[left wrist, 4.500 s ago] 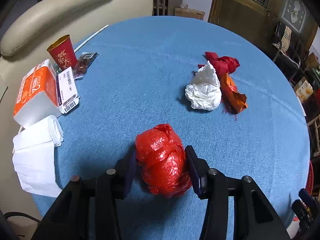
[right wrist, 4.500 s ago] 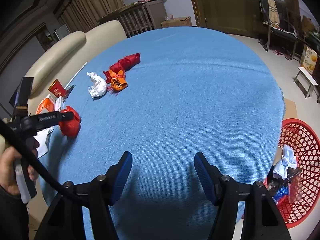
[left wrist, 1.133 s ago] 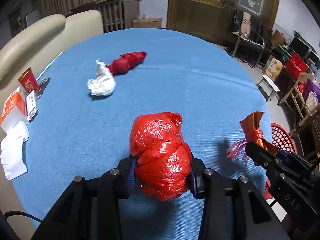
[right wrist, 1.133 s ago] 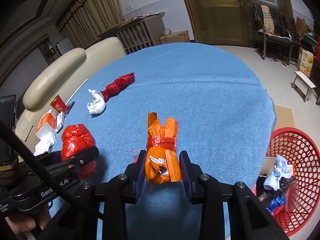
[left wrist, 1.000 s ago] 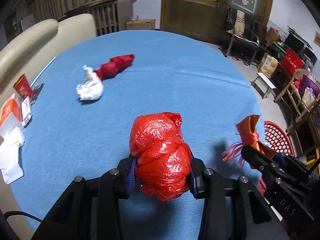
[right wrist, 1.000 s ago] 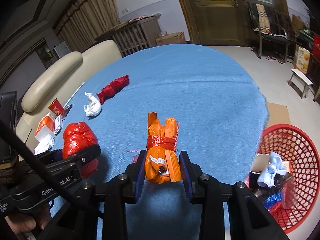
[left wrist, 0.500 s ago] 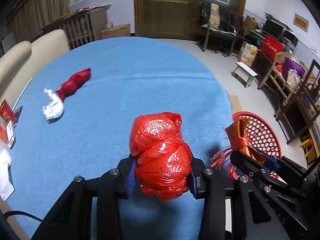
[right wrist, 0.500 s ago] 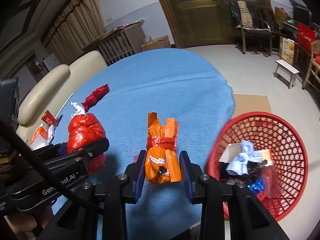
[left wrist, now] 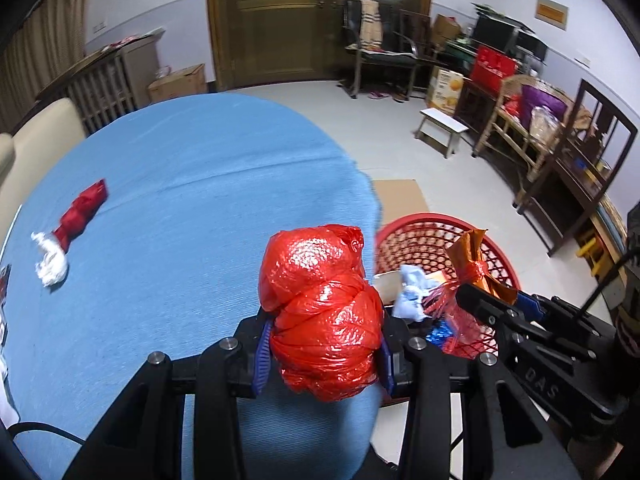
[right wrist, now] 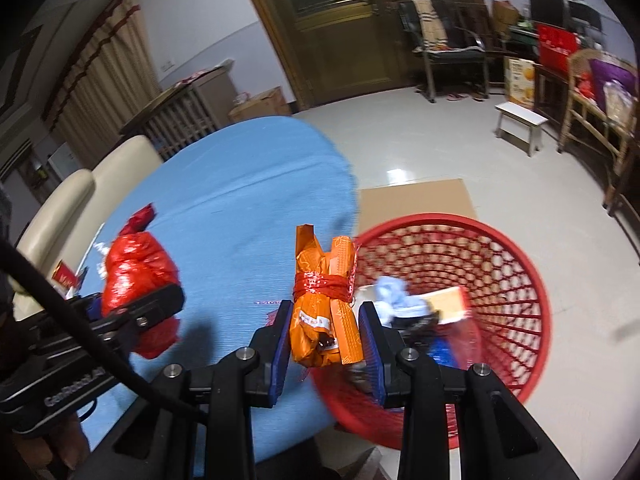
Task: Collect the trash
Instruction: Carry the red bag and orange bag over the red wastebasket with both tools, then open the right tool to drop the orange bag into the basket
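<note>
Left wrist view: the left gripper [left wrist: 322,354] tilts downward near the edge of the blue table [left wrist: 168,216], jaws clamped on a red plastic bundle [left wrist: 320,312]; the right gripper [right wrist: 324,334] beside it pinches an orange packet [right wrist: 326,300] tied with red string, poised at the rim of the red basket [right wrist: 516,276]; bare floor lies beyond the table edge; the basket, on the floor, holds a pale blue wad [right wrist: 394,294], a box and other scraps; a white tissue [left wrist: 50,266] and a red wrapper [left wrist: 82,210] lie well back on the table.

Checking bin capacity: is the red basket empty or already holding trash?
Already holding trash: the red basket contains a pale blue wad and a flat orange packet.
</note>
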Tool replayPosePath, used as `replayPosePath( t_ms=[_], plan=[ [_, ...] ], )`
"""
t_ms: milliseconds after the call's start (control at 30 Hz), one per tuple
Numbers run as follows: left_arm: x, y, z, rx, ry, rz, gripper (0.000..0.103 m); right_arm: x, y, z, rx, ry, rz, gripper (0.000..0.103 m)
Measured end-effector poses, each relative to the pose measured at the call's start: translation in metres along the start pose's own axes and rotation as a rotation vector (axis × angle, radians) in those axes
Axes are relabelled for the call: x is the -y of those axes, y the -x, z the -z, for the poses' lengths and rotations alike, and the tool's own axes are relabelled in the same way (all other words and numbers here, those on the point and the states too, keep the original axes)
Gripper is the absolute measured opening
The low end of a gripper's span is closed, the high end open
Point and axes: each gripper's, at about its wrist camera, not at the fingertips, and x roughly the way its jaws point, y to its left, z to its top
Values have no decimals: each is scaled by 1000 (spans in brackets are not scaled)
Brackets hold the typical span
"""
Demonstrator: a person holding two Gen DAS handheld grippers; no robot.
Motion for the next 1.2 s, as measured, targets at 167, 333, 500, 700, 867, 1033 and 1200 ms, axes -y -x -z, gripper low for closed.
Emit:
replayPosePath(
  t_ms=[167,333,500,700,867,1033,1200],
  plan=[
    [19,-5,-3,-8,-34,30,44,30,3,-3,6,-39,48,35],
    [30,-10,-4,-16,-52,47,44,56,4,-7,2,-63,89,35],
    [39,-13,-6,-24,-68,62,44,74,3,-11,0,-83,117,35],
    [49,-15,-7,-31,-87,72,44,86,-6,-12,-23,-89,142,35],
    [54,-18,-8,-41,-94,76,44,92,-12,-11,-36,-96,157,35],
    [59,-20,-9,-47,-102,78,44,98,-16,-10,-50,-101,164,36],
    [61,-24,-9,-57,-108,82,44,104,-25,-8,-93,-119,155,55]
  ],
)
